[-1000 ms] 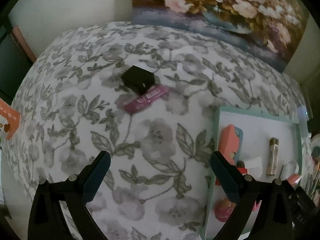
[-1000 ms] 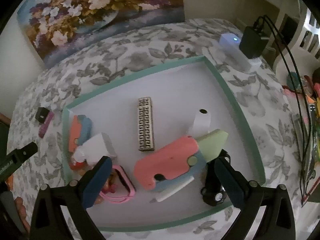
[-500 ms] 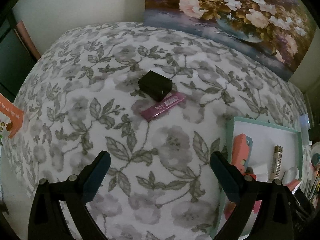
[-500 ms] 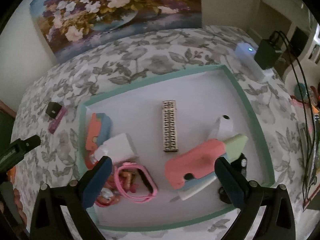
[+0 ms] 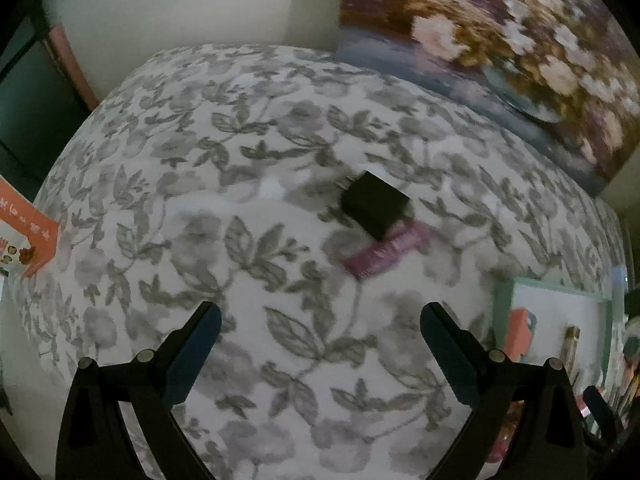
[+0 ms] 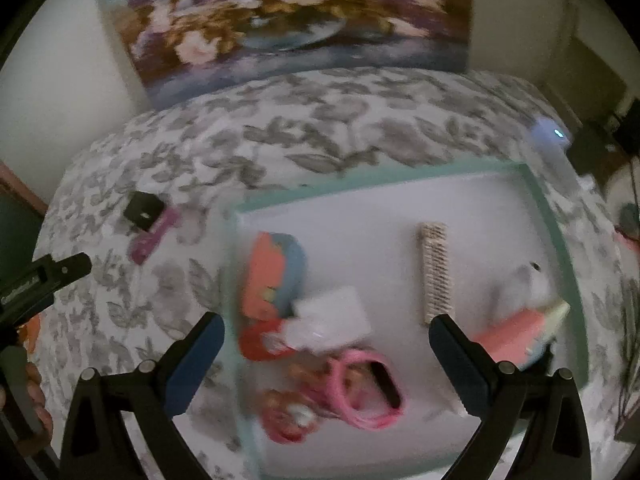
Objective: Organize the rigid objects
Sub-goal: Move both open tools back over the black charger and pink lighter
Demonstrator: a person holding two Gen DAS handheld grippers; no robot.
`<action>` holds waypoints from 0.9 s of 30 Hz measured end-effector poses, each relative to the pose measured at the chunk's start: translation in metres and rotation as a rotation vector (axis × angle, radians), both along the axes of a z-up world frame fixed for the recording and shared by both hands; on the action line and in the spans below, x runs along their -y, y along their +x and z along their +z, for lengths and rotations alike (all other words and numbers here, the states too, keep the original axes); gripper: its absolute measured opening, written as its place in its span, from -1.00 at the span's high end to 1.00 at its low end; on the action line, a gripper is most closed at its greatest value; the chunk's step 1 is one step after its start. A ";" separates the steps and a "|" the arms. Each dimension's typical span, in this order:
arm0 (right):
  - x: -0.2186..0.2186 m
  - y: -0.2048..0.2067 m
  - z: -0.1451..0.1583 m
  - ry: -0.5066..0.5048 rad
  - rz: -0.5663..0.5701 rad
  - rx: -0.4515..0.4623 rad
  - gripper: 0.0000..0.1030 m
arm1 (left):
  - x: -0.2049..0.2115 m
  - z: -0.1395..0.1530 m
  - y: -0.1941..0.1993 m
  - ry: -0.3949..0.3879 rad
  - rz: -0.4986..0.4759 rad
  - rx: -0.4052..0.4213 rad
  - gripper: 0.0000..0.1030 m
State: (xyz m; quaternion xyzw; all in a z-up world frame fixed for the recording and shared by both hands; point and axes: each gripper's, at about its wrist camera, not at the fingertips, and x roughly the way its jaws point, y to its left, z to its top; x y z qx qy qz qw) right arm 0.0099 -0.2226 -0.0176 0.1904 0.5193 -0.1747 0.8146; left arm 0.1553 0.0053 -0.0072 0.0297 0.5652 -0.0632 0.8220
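A small black box lies on the floral tablecloth with a magenta stick-shaped packet touching its near side. My left gripper hangs open, short of both, nothing between its fingers. The same box and packet appear at the left of the right wrist view. My right gripper is open above a white tray with a teal rim. The tray holds an orange and blue piece, a white block, a pink watch and a ridged beige bar.
A flower painting leans on the wall behind the table. An orange carton stands at the table's left edge. A white device with a lit dot sits beyond the tray's far right corner. The left gripper's body shows at left.
Both views have swung left. The black box and magenta packet sit nearer the middle of the left view. The tray has slid right in the right view. Both grippers stay open.
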 end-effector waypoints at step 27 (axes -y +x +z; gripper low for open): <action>-0.091 0.130 -0.040 -0.017 0.270 0.088 -1.00 | -0.041 -0.052 0.071 -0.017 0.107 -0.074 -0.94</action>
